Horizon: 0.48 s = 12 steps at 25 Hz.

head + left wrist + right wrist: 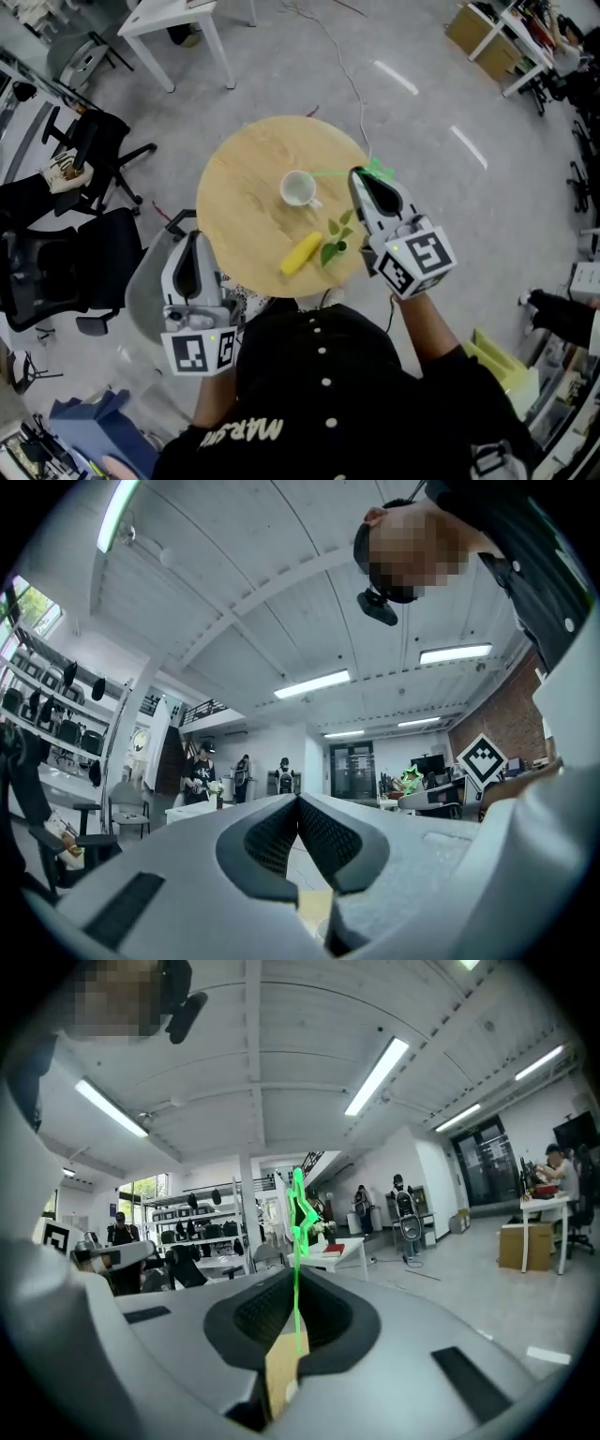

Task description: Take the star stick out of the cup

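Observation:
The white cup (298,188) stands upright on the round wooden table (244,178), with nothing sticking out of it. My right gripper (356,173) hangs over the table's right edge, shut on the green star stick (330,172). The stick lies level and clear of the cup, its star (380,170) to the right of the jaws. In the right gripper view the thin stick (296,1269) rises from between the shut jaws (296,1283) to the star (302,1208). My left gripper (194,234) is low at the table's left, jaws shut (298,799) with nothing between them.
A yellow corn-like toy (301,253) and a green leafy sprig (336,239) lie near the table's front edge. Black office chairs (56,253) stand to the left and a white desk (173,23) at the back. People stand far off in the room.

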Available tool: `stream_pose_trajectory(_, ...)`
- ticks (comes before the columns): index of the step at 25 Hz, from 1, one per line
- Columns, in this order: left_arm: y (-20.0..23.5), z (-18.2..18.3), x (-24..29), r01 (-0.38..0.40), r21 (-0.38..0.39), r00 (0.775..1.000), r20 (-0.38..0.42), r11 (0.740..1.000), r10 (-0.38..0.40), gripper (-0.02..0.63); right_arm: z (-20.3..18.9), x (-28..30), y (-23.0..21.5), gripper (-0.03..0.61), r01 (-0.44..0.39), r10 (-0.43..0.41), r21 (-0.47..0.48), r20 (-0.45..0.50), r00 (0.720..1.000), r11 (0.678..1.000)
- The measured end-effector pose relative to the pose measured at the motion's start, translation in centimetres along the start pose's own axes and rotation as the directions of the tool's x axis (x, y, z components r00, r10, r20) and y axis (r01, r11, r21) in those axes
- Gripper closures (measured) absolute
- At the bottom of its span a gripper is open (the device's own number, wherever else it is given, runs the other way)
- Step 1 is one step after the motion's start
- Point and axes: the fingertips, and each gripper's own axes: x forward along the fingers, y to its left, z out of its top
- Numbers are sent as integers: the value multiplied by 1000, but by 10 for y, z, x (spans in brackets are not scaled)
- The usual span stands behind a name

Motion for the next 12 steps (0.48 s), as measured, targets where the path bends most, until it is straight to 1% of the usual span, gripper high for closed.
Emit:
stream_pose_trajectory(3,-3,9,-4,0,14,1000,20,1000,0,620,17,-21,8,561,-19,20,-38,36,999,999)
stream_pose_trajectory(7,-4,20,-7,-8,30,999,39,1000,6,620,38,-48,13,561,-31,36,-60,75,997,998)
stream_pose_trajectory(12,-6,33,-13,-22,52,998,61,998,19,620,64,-80,8,561,17,4,-137,148,989,990)
